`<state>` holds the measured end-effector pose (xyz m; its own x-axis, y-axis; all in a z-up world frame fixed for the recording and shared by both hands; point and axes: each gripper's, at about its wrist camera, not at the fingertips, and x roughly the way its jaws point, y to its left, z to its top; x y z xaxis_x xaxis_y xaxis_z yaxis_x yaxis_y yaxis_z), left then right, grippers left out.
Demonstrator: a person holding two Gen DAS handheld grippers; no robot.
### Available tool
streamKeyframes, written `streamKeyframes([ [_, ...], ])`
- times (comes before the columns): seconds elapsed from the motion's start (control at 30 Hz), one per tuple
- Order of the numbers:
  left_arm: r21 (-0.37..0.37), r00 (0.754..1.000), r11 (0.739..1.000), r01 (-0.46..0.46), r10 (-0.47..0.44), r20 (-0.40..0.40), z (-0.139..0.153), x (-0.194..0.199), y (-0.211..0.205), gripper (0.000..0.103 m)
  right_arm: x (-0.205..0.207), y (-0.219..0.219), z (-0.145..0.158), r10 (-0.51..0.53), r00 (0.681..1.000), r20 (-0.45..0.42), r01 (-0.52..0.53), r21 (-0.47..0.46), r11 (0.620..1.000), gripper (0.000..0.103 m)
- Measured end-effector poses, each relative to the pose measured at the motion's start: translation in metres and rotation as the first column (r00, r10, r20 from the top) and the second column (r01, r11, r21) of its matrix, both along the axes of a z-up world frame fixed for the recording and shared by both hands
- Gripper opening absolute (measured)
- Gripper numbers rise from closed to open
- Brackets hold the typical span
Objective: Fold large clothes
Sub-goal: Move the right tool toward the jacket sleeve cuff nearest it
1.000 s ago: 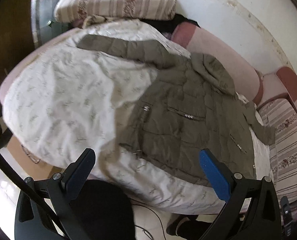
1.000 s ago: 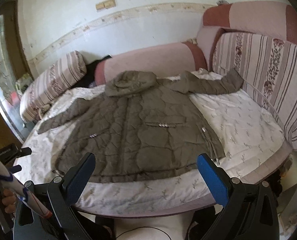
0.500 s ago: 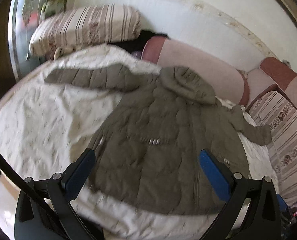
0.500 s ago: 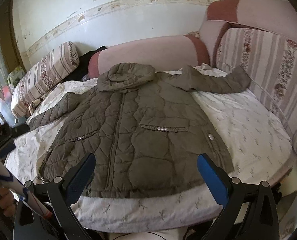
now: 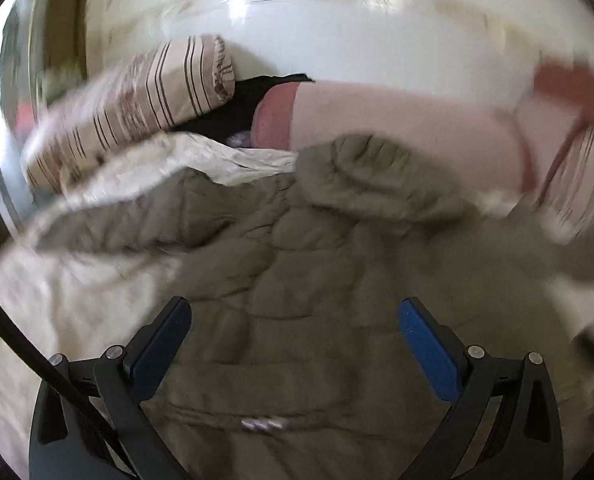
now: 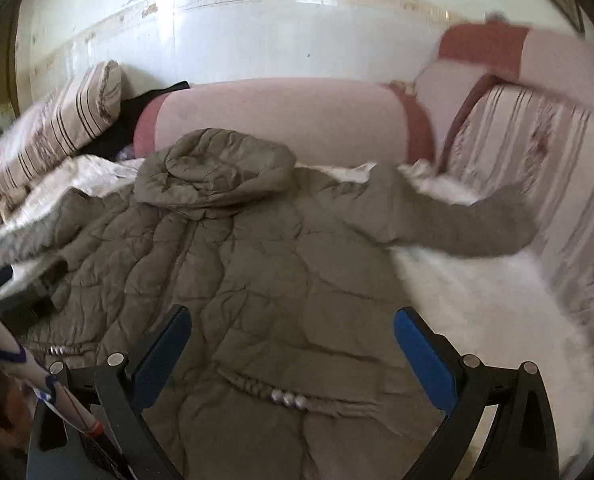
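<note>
Grippers spread wide above an olive quilted coat laid flat on the bed.

Left gripper (image 5: 295, 344) and right gripper (image 6: 293, 350) both hang with blue pads parted and nothing between them, over the coat (image 6: 257, 280). It lies front up on a white patterned sheet (image 6: 477, 292), hood (image 6: 217, 172) toward a pink bolster (image 6: 281, 120), one sleeve (image 6: 457, 228) stretched toward a striped cushion (image 6: 537, 160) at the right. A striped pillow (image 6: 57, 124) sits far left. The left view is motion-blurred.
</note>
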<state>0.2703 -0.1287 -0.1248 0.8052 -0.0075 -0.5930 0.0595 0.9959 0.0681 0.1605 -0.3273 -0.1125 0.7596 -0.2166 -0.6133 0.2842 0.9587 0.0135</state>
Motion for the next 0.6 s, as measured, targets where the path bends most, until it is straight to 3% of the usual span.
streamKeyframes([
  [0.1,0.027,0.998,0.998,0.055,-0.054,-0.024,-0.006,0.010,-0.002,0.103,0.020,-0.018,-0.026,-0.002,0.996,-0.086,0.014,0.138,0.990,0.102],
  [0.2,0.046,0.998,0.997,0.058,-0.057,-0.018,-0.010,0.022,0.000,0.103,0.025,-0.024,-0.030,0.002,0.996,-0.087,0.017,0.215,0.977,0.102],
  [0.4,0.055,0.984,0.998,0.041,-0.031,-0.175,-0.037,0.057,0.000,0.103,0.015,-0.049,-0.030,-0.024,0.997,-0.071,0.036,0.186,0.982,0.102],
  [0.6,0.022,0.978,1.000,-0.013,0.017,-0.208,-0.044,0.073,0.010,0.103,0.000,-0.137,-0.015,-0.189,0.982,-0.032,0.190,0.277,0.942,0.102],
])
